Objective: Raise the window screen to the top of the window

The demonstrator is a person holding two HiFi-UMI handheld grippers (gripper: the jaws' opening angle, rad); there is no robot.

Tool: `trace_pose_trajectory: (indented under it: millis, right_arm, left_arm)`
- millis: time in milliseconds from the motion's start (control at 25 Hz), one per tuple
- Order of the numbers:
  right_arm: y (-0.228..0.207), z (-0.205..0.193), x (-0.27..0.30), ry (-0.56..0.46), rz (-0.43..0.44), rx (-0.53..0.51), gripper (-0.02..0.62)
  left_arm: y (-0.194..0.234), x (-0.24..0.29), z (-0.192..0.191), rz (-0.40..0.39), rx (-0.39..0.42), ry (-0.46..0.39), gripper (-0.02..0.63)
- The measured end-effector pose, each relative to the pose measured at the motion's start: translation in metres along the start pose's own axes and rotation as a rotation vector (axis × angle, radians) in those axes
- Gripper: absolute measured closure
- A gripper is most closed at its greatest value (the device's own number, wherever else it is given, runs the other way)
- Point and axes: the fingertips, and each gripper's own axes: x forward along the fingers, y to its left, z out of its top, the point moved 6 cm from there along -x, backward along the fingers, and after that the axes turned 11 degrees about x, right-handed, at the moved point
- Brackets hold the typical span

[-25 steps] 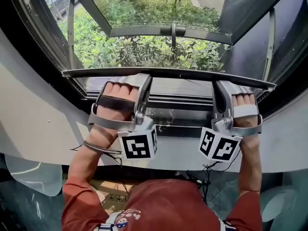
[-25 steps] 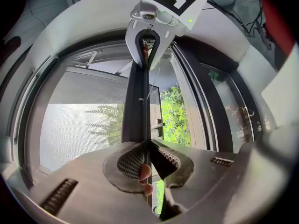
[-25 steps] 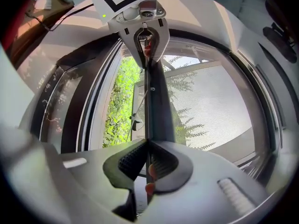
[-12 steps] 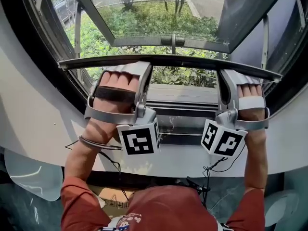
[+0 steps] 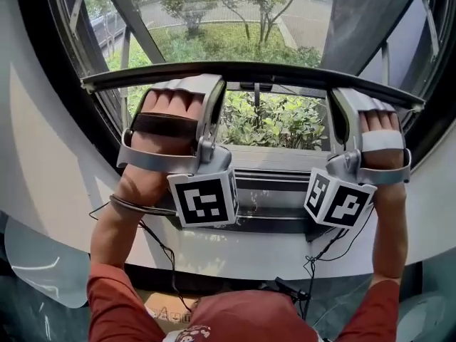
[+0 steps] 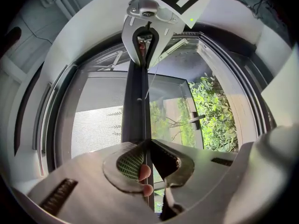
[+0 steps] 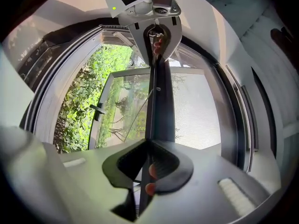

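Observation:
The window screen's dark bottom bar (image 5: pixel 285 74) runs across the window at the level of my hands. My left gripper (image 5: pixel 214 85) is shut on the bar (image 6: pixel 136 92) left of its middle. My right gripper (image 5: pixel 338 100) is shut on it towards the right end. In the left gripper view my left gripper (image 6: pixel 146 146) pinches the bar edge-on, and the right gripper (image 6: pixel 145 29) clamps its far end. In the right gripper view my right gripper (image 7: pixel 148 147) grips the bar (image 7: pixel 159 97), with the left gripper (image 7: pixel 157 24) beyond. Grey mesh (image 6: pixel 96 125) hangs from the bar.
Below the bar the window stands open onto green shrubs (image 5: pixel 285 123). An outer glass sash with a dark handle (image 5: pixel 256 95) is pushed outwards. A metal sill track (image 5: pixel 278 184) lies under my hands. Cables (image 5: pixel 160 251) hang off the white ledge (image 5: pixel 64 191).
Both grippers have risen together with the bar clamped in them. The bar now sits higher in the window, and more open gap and greenery show beneath it.

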Motion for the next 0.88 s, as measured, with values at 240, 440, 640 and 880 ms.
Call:
trace_pose_trajectory:
  millis: [240, 440, 640, 880]
  right_arm:
    - [-0.043, 0.003, 0.013, -0.008, -0.041, -0.012, 0.549]
    - [-0.050, 0.003, 0.016, -0.011, -0.069, -0.005, 0.548]
    - [-0.059, 0.004, 0.018, -0.013, -0.100, -0.013, 0.546]
    - [-0.093, 0.008, 0.030, -0.016, -0.145, -0.004, 0.549]
  left_arm:
    - [0.045, 0.011, -0.010, 0.042, 0.018, 0.022, 0.555]
    - [0.053, 0.014, -0.011, 0.071, 0.043, 0.030, 0.554]
    - [0.061, 0.015, -0.013, 0.097, 0.049, 0.041, 0.552]
    - [0.094, 0.024, -0.022, 0.138, 0.107, 0.066, 0.548]
